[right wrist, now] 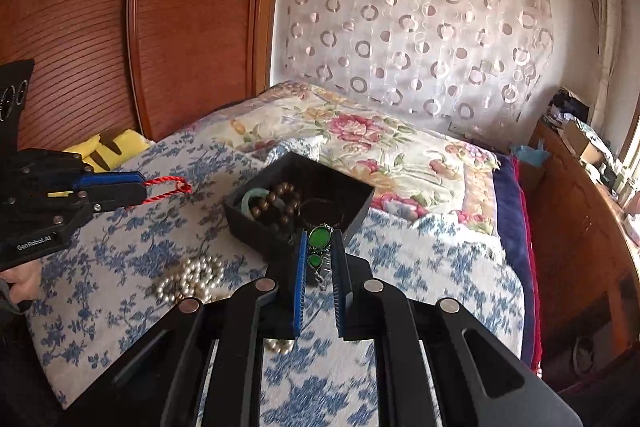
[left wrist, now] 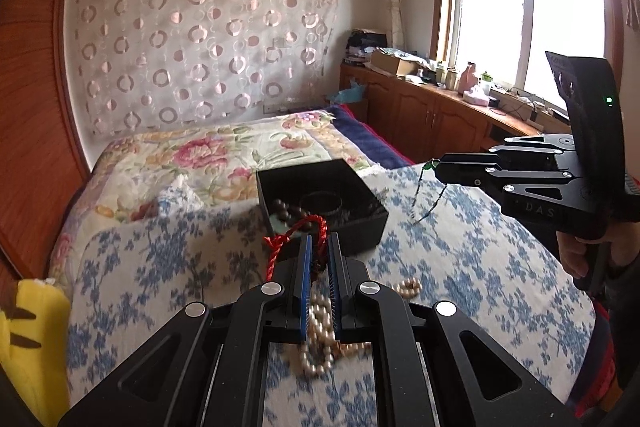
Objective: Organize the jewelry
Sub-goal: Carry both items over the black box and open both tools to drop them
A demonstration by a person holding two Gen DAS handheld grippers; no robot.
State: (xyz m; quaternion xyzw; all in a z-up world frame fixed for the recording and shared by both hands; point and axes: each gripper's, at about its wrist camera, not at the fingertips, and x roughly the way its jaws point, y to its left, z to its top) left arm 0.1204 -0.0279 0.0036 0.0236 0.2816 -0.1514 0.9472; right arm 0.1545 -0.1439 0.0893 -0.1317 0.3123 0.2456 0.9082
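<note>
Red cord (right wrist: 168,190) pinched in the closed left gripper (left wrist: 319,247), raised above the blue-flowered bed cover (left wrist: 460,251). Green-stoned pendant (right wrist: 319,239) clamped between nearly closed pads of the right gripper (right wrist: 320,251), chain dangling. Black box (right wrist: 300,211) resting on the bed, holding brown beads (right wrist: 282,203) and a pale bangle (right wrist: 250,201). Pearl strand (right wrist: 192,279) lying loose on the cover near the box.

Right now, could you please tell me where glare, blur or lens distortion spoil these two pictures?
Left wrist view: the bright wooden-framed window is blown out to white; the white pearl strand beneath the left gripper is smeared; walls bow from fisheye. Right wrist view: evenly lit; the green oval pendant is sharp; dark corners vignette.
</note>
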